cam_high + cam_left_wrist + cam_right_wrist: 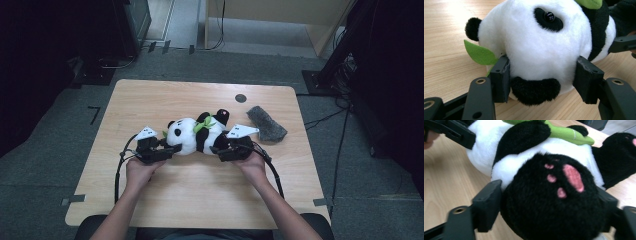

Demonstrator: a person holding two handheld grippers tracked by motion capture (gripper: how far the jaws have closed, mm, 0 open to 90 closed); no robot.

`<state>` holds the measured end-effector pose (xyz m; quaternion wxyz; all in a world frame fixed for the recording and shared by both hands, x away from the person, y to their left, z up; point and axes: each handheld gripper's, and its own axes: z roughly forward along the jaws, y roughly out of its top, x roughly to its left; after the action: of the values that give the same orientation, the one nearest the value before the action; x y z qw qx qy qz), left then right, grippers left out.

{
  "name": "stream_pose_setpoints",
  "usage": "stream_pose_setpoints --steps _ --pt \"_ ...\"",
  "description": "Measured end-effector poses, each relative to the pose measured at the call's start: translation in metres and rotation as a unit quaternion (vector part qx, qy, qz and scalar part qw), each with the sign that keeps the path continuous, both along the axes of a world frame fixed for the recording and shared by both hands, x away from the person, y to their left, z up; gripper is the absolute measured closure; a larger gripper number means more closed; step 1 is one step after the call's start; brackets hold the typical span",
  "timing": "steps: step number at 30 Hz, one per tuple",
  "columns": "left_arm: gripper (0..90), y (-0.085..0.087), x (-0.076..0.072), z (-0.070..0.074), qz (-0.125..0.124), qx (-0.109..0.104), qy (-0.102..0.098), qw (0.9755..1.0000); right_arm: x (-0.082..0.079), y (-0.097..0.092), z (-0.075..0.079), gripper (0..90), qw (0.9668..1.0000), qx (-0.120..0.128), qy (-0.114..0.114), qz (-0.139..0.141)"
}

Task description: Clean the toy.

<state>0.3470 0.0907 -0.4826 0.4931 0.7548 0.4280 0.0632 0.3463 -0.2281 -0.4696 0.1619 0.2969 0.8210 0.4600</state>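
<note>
Panda plush lies on the desk between both tools: left hand-held gripper clamped on its white head, right hand-held gripper closed around a black foot, pink pads showing.

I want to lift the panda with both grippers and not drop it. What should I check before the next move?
1. Left gripper clamps the panda at the head, a jaw on each side: ok.
2. Right gripper jaws flank the black foot; firm pinch: cannot tell, the picture is blurred.
3. Green leaf free of the left jaw: not ok, it touches the jaw's edge.
4. Grey cloth apart from the panda: ok.
5. Panda lies on the table, well inside the edges: ok.
</note>
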Motion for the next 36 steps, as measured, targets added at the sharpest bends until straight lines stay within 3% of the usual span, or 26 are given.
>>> stream_pose_setpoints --steps 4,7,10,12,14,16,21,26,31,33,36 --pt "36.1 -0.003 0.003 0.001 0.006 0.004 -0.001 1.0 0.001 0.001 0.001 43.9 0.9998 -0.009 -0.004 -0.014" --pt "31.5 -0.002 0.003 0.002 0.004 0.005 -0.018 0.9998 0.002 0.001 0.009 52.7 0.9994 -0.011 0.018 -0.028" --pt "27.6 0.0 0.002 0.004 -0.006 -0.007 -0.036 0.9993 0.003 -0.003 0.019 56.7 0.9987 0.0 0.04 -0.031" --pt "25.2 0.001 0.001 0.006 -0.015 -0.011 -0.057 0.9982 0.005 -0.009 0.025 57.6 0.9975 0.02 0.059 -0.035" --pt "22.8 0.002 -0.002 0.009 -0.022 -0.001 -0.076 0.9969 0.006 -0.014 0.03 58.0 0.9967 0.027 0.065 -0.04" --pt "21.3 0.003 -0.003 0.011 -0.029 0.016 -0.077 0.9965 0.005 -0.018 0.034 58.0 0.9962 0.029 0.068 -0.047" --pt "18.1 0.009 -0.002 0.009 -0.044 0.011 -0.071 0.9964 0.004 -0.033 0.047 57.5 0.9935 0.057 0.085 -0.051" --pt "17.4 0.001 -0.006 0.006 -0.078 0.037 -0.094 0.9918 -0.001 -0.039 0.058 56.6 0.992 0.072 0.094 -0.043" --pt "13.4 -0.009 -0.008 0.005 -0.104 0.038 -0.107 0.9881 -0.004 -0.034 0.062 56.7 0.9912 0.07 0.109 -0.029" --pt "13.2 -0.012 -0.01 0.006 -0.109 0.026 -0.114 0.9872 -0.003 -0.034 0.062 56.8 0.9896 0.076 0.12 -0.025" --pt "11.1 -0.014 -0.01 0.006 -0.096 0.016 -0.117 0.9884 -0.004 -0.03 0.06 57.0 0.9872 0.084 0.135 -0.015"
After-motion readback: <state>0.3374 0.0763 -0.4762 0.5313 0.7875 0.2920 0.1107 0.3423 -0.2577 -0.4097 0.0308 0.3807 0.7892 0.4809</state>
